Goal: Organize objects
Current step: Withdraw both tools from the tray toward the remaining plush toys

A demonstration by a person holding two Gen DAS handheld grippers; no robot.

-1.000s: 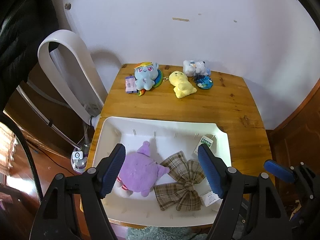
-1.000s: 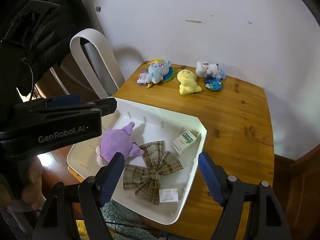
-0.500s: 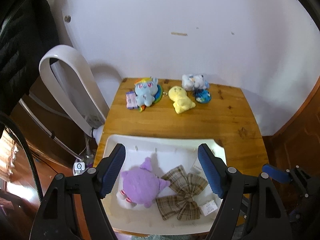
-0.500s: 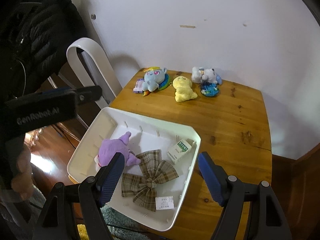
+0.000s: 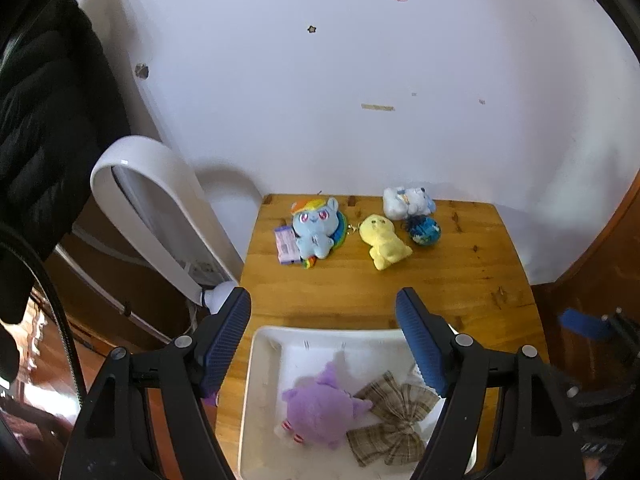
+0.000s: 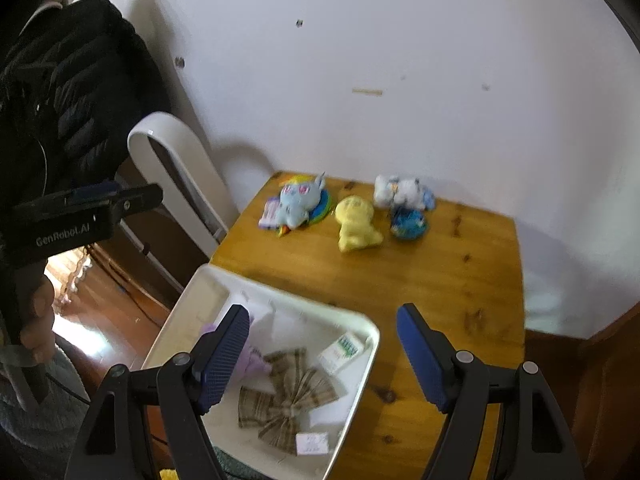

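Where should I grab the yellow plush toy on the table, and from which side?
Probably across the narrower waist of the yellow plush toy, between its round head and wider bottom. It lies flat, apart from the blue pony plush and blue pouch, so come straight down from above with an open claw spanning its sides.

Two high wrist views — shared table (image 5: 460, 276), tray (image 6: 360, 376)

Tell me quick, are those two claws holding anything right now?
Left gripper: open, holding nothing.
Right gripper: open, holding nothing.
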